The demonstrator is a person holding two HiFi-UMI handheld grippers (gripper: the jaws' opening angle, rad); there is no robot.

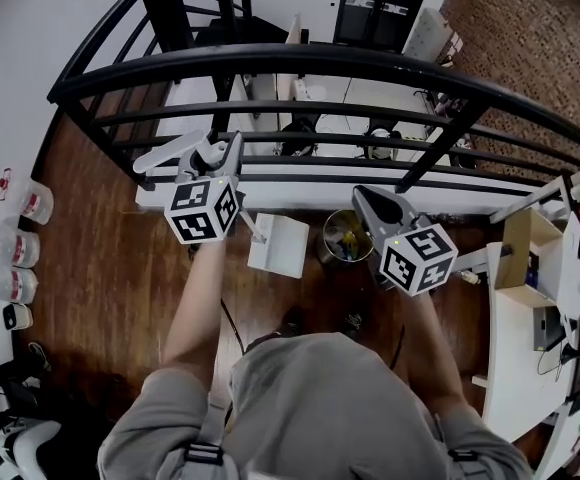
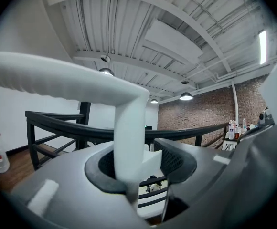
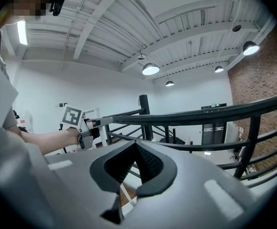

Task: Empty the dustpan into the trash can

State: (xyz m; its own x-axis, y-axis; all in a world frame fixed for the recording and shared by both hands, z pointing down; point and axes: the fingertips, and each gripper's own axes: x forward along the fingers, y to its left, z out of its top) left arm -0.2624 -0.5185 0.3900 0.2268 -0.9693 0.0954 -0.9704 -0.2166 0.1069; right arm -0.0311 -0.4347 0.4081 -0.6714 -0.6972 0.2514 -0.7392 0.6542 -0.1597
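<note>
My left gripper (image 1: 220,156) is shut on the white handle (image 2: 129,128) of a long-handled dustpan, just under its crossbar (image 2: 57,78). The white pan (image 1: 278,244) hangs low in front of me, above the wood floor and just left of the trash can. The small round trash can (image 1: 344,238) stands by the railing's foot with yellow and blue rubbish inside. My right gripper (image 1: 375,203) hovers over the can's right side, its jaw tips together with nothing between them (image 3: 136,149). In the right gripper view the left gripper (image 3: 83,128) shows at the left.
A black metal railing (image 1: 300,63) curves across right in front of both grippers. Several water bottles (image 1: 10,253) line the left wall. A white desk (image 1: 520,338) with boxes and cables stands at the right. Shoes (image 1: 0,418) lie at the bottom left.
</note>
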